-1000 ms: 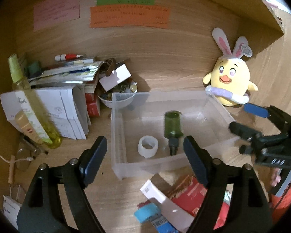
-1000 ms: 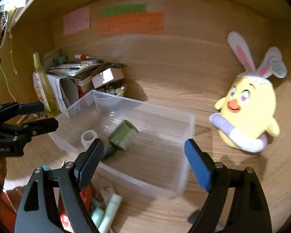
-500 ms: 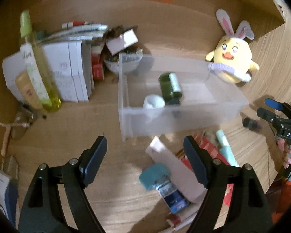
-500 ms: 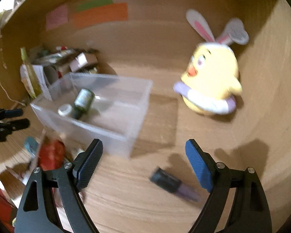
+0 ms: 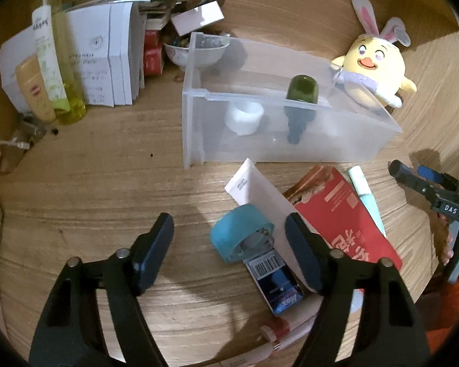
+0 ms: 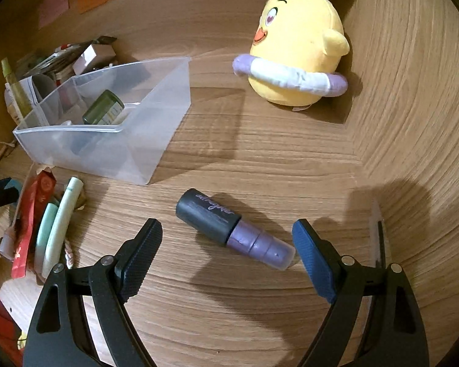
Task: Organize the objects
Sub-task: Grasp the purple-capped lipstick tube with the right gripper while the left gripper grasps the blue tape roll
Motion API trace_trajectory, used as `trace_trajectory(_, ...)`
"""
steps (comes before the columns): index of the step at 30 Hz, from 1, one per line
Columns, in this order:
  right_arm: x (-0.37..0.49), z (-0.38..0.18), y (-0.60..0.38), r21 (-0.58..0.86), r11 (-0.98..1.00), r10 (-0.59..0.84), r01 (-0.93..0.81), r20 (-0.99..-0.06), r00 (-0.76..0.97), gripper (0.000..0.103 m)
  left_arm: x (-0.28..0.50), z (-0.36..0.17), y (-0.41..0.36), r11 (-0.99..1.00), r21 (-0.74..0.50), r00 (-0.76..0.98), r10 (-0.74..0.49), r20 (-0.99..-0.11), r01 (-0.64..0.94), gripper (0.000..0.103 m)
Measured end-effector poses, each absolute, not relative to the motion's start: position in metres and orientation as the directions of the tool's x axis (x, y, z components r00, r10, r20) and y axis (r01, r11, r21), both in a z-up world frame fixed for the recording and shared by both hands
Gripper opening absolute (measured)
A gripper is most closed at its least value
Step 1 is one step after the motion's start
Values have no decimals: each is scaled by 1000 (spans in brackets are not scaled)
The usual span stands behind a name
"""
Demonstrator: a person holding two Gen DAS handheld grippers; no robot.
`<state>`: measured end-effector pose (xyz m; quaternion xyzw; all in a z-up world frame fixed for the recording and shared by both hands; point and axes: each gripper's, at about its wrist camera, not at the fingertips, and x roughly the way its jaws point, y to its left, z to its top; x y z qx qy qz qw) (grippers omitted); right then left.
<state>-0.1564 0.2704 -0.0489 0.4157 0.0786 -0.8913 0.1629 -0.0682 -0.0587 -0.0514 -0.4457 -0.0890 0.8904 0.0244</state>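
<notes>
Clutter covers a wooden surface (image 5: 91, 183). A clear bin (image 5: 290, 150) sits in the middle, holding a green bottle (image 5: 301, 91) lying on its side and a white roll (image 5: 244, 117) beside it. A yellow plush chick (image 6: 296, 52) with rabbit ears stands past the bin's far end. The left tongs (image 5: 229, 238) have just been closing but grip nothing; a blue tape roll (image 5: 237, 232) lies between their jaws, resting on a dark blue packet (image 5: 275, 278), with a white tube (image 5: 260, 189) and a red packet (image 5: 345, 214) just beside it. The right tongs (image 6: 228, 244) stand wide and released, jaws either side of a purple bottle (image 6: 234, 227) with a black cap, which lies on the surface in front of the bin, untouched. Papers and a tall yellow spray bottle (image 5: 58, 70) stand at the left.
</notes>
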Motion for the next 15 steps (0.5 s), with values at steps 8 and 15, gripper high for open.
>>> trace_trajectory(8,-163,-57,267,-1,-923,-239,384,-780,-578,62,-68,-52,-63,-971,-234,-599,163,-784,42,41)
trace_trajectory(15,-159,-58,265,38,-910,-283,412,-784,-553,25,-64,-47,-67,-968,-247,-620,163,-768,52,41)
